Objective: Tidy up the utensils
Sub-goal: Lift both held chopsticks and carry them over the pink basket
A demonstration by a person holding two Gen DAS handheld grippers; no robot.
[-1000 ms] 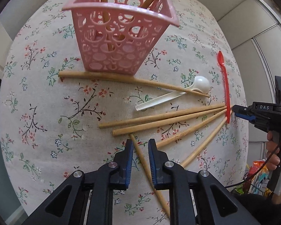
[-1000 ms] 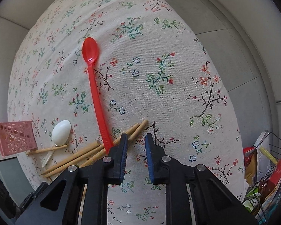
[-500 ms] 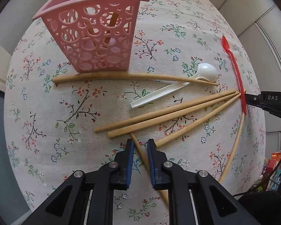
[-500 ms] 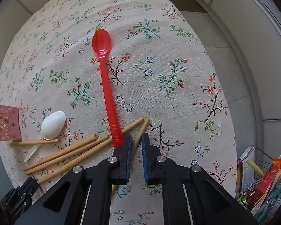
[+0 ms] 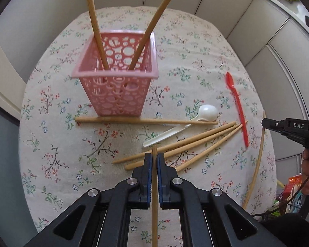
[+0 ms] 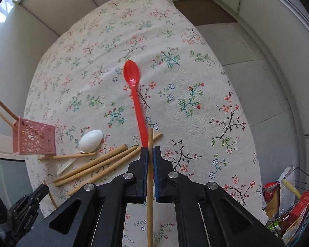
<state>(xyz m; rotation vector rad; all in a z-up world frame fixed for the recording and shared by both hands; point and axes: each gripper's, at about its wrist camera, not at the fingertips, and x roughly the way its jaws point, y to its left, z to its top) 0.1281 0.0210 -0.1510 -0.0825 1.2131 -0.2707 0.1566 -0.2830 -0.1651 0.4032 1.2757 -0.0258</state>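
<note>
My left gripper [image 5: 154, 160] is shut on a wooden chopstick [image 5: 154, 205] and holds it above the table. My right gripper [image 6: 150, 154] is shut on another wooden chopstick [image 6: 150, 195], also lifted. A pink perforated basket [image 5: 115, 94] stands at the back left with two chopsticks [image 5: 94, 24] in it; it also shows in the right wrist view [image 6: 34, 138]. Three chopsticks [image 5: 181, 146] lie fanned on the floral cloth, one more [image 5: 134, 120] lies by the basket's base. A white spoon [image 5: 181, 127] and a red spoon [image 5: 238, 107] lie to the right.
The table is round with a floral cloth [image 5: 51, 144]. Grey wall panels [image 5: 247, 20] stand behind it. A wire rack with packets [image 6: 294, 201] sits off the table's right edge in the right wrist view.
Both grippers have closed on a chopstick each and lifted them off the cloth. Both cameras have risen and pulled back from the table.
</note>
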